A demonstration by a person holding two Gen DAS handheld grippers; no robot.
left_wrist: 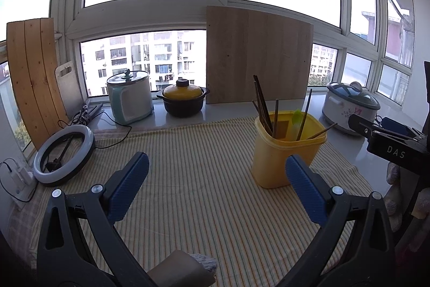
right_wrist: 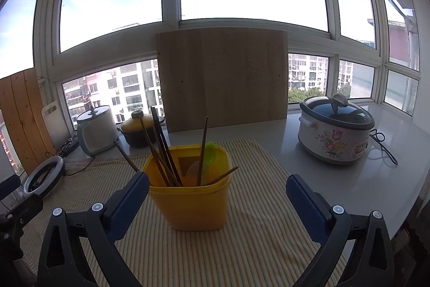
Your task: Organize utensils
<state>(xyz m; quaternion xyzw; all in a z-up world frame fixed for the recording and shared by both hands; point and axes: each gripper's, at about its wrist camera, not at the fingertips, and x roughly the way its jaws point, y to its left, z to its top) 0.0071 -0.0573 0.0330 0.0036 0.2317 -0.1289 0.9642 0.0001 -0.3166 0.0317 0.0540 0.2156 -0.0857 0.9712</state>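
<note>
A yellow plastic tub (left_wrist: 282, 152) (right_wrist: 192, 202) stands upright on a striped cloth (left_wrist: 201, 179) (right_wrist: 255, 246). Several dark wooden chopsticks (left_wrist: 262, 105) (right_wrist: 161, 150) and a green spoon (left_wrist: 297, 120) (right_wrist: 209, 152) stick out of it. My left gripper (left_wrist: 216, 166) is open and empty, with the tub just beyond its right finger. My right gripper (right_wrist: 216, 187) is open and empty, with the tub between its fingers, closer to the left one. The right gripper's body shows at the right edge of the left wrist view (left_wrist: 389, 144).
On the sill and counter stand a pale green cooker (left_wrist: 130, 97) (right_wrist: 95, 129), a yellow-lidded black pot (left_wrist: 184, 99) (right_wrist: 135, 132), a flowered slow cooker (left_wrist: 349, 107) (right_wrist: 334, 129) and leaning wooden boards (left_wrist: 258, 56) (right_wrist: 223, 77). A ring light (left_wrist: 63, 154) (right_wrist: 44, 175) lies at left.
</note>
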